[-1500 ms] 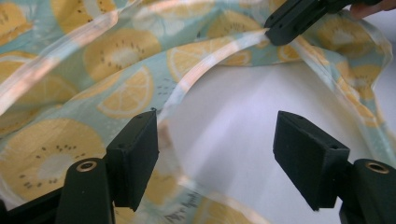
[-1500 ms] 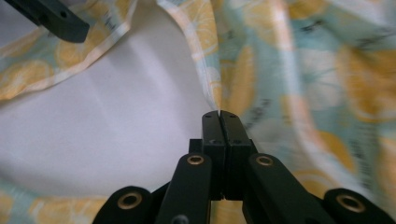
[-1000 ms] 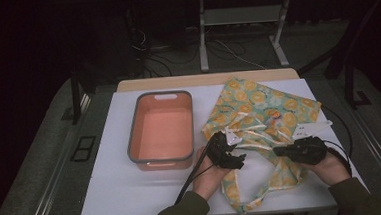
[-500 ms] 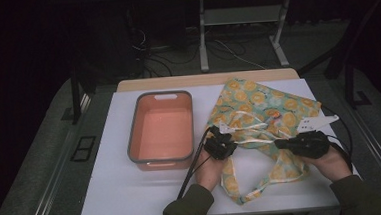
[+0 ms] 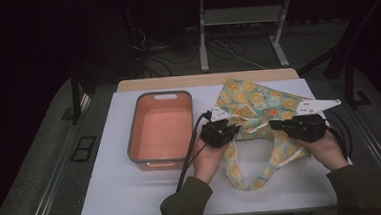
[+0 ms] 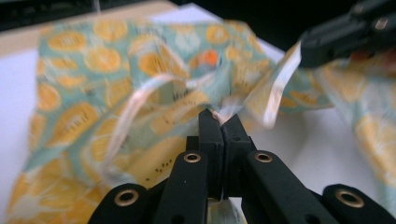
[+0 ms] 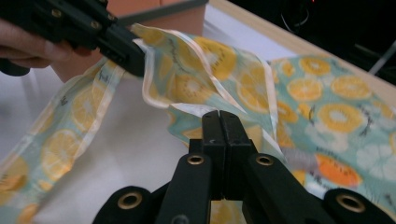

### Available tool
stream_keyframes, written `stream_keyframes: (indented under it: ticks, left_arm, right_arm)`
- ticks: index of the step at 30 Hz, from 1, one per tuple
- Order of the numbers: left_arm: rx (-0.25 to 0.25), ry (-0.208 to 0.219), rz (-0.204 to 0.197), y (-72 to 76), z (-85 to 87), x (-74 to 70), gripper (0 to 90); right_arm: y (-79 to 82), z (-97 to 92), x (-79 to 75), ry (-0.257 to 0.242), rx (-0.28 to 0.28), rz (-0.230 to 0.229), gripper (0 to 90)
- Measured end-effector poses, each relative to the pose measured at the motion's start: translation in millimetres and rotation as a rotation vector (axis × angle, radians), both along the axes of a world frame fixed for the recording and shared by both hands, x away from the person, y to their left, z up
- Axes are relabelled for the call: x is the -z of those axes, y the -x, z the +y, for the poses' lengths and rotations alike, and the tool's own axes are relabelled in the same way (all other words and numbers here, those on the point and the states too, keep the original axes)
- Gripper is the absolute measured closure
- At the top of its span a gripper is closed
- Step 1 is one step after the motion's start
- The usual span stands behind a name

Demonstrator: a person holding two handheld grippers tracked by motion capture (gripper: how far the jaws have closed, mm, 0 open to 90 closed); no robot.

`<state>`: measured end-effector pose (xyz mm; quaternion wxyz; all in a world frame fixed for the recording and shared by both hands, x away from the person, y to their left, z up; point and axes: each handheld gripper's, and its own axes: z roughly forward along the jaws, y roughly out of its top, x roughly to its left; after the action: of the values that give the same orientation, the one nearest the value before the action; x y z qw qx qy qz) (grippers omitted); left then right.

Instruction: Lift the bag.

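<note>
Left claw: the left claw (image 5: 234, 130) is pinching shut on the pale trim of the patterned cloth (image 5: 258, 103), its jaws having just been closing; in the left gripper view the left claw (image 6: 220, 122) is gripping that trim at its tips.
Right claw: the right claw (image 5: 275, 125) is clamping tight on another edge of the cloth, to the right of the left one; the right gripper view is showing the right claw (image 7: 219, 116) biting a folded hem.
Cloth: it is lying on the right half of the bench (image 5: 108, 192), its middle hanging lifted between the two claws, a strap loop trailing toward the near edge.
Nearby: an orange tub (image 5: 161, 129) is sitting just left of the left claw, apart from the cloth.
In the way: black cables (image 5: 189, 152) are running along the tub's right side.
Beyond: metal stand legs (image 5: 203, 41) are standing on the floor past the far edge.
</note>
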<state>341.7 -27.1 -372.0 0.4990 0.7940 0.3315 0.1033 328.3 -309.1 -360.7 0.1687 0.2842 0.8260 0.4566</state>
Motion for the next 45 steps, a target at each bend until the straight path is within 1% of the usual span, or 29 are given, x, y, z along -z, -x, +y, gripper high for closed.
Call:
stream_keyframes:
  ticks: [3, 5, 7, 8, 9, 11, 12, 13, 14, 16, 18, 20, 22, 26, 29, 30, 32, 34, 38, 40, 42, 44, 45]
  left_arm:
    - [-0.015, 0.032, -0.023, -0.6, 6.2, -11.8, 88.8]
    - [-0.026, 0.053, -0.049, 0.6, 10.9, -20.3, 88.8]
    - [-0.031, 0.088, -0.073, 3.6, 16.1, -30.2, 88.8]
    - [-0.032, 0.1, -0.085, 5.5, 18.1, -35.4, 88.8]
    - [-0.032, 0.105, -0.1, 6.7, 19.5, -40.0, 88.8]
    - [-0.036, 0.098, -0.116, 6.3, 20.2, -45.8, 88.8]
    - [-0.039, 0.092, -0.115, 4.0, 20.6, -46.6, 88.8]
    - [-0.048, 0.096, -0.111, 0.6, 20.8, -45.9, 88.8]
    - [-0.055, 0.093, -0.102, -3.9, 21.1, -44.5, 88.7]
    - [-0.071, 0.091, -0.075, -14.6, 20.8, -40.1, 88.6]
    - [-0.077, 0.084, -0.042, -26.3, 18.2, -34.5, 88.6]
    - [-0.088, 0.054, -0.021, -37.0, 12.0, -28.6, 88.5]
    - [-0.104, 0.034, 0.001, -47.2, 5.6, -22.3, 88.5]
    - [-0.141, 0.004, 0.043, -65.3, -6.7, -10.4, 88.5]
    - [-0.16, -0.022, 0.064, -77.0, -14.1, -3.9, 88.4]
    - [-0.167, -0.032, 0.071, -80.5, -15.9, -2.3, 88.4]
    - [-0.178, -0.069, 0.078, -88.0, -18.4, 0.9, 88.4]
    - [-0.193, -0.097, 0.087, -95.5, -20.0, 4.8, 88.4]
    - [-0.219, -0.128, 0.109, -106.9, -20.6, 14.9, 88.3]
    - [-0.222, -0.129, 0.122, -109.8, -20.5, 19.7, 88.1]
    - [-0.227, -0.135, 0.12, -110.5, -20.6, 22.1, 87.1]
    - [-0.227, -0.131, 0.12, -110.2, -20.5, 21.7, 81.2]
    - [-0.22, -0.131, 0.121, -109.9, -20.0, 20.5, 77.1]
  right_arm:
    - [1.6, 4.7, -10.6, -0.017, -0.012, -0.029, 89.9]
    - [4.0, 7.7, -18.8, -0.026, -0.016, -0.051, 89.9]
    - [7.8, 9.7, -28.2, -0.043, -0.03, -0.075, 89.9]
    - [10.1, 10.4, -33.4, -0.044, -0.032, -0.094, 89.9]
    - [12.4, 10.7, -38.7, -0.046, -0.035, -0.108, 89.9]
    - [13.9, 9.4, -46.4, -0.057, -0.032, -0.13, 89.9]
    - [12.2, 7.9, -48.0, -0.063, -0.027, -0.135, 89.9]
    - [9.4, 5.7, -48.4, -0.072, -0.017, -0.135, 89.9]
    - [5.9, 3.5, -47.3, -0.078, -0.003, -0.131, 89.9]
    - [-3.6, -0.9, -42.5, -0.07, 0.028, -0.115, 89.9]
    - [-14.5, -4.9, -35.5, -0.065, 0.053, -0.088, 89.9]
    - [-24.9, -6.4, -26.9, -0.059, 0.076, -0.061, 89.9]
    - [-34.9, -6.3, -16.9, -0.027, 0.106, -0.04, 89.9]
    - [-53.3, -7.3, 4.3, 0.009, 0.15, 0.01, 89.9]
    - [-65.4, -8.5, 15.9, 0.016, 0.179, 0.045, 89.9]
    - [-69.0, -9.2, 18.7, 0.009, 0.189, 0.056, 89.9]
    - [-76.2, -10.3, 23.9, 0.002, 0.194, 0.079, 89.9]
    - [-83.8, -10.5, 28.8, -0.009, 0.203, 0.104, 89.8]
    - [-95.7, -6.8, 32.8, -0.003, 0.218, 0.128, 89.8]
    - [-101.8, -3.5, 36.4, 0.015, 0.233, 0.147, 89.8]
    - [-106.6, -0.9, 40.6, 0.035, 0.241, 0.167, 89.8]
    - [-108.1, -0.2, 42.0, 0.033, 0.254, 0.172, 88.9]
    - [-108.0, -0.9, 41.7, 0.02, 0.259, 0.172, 84.8]
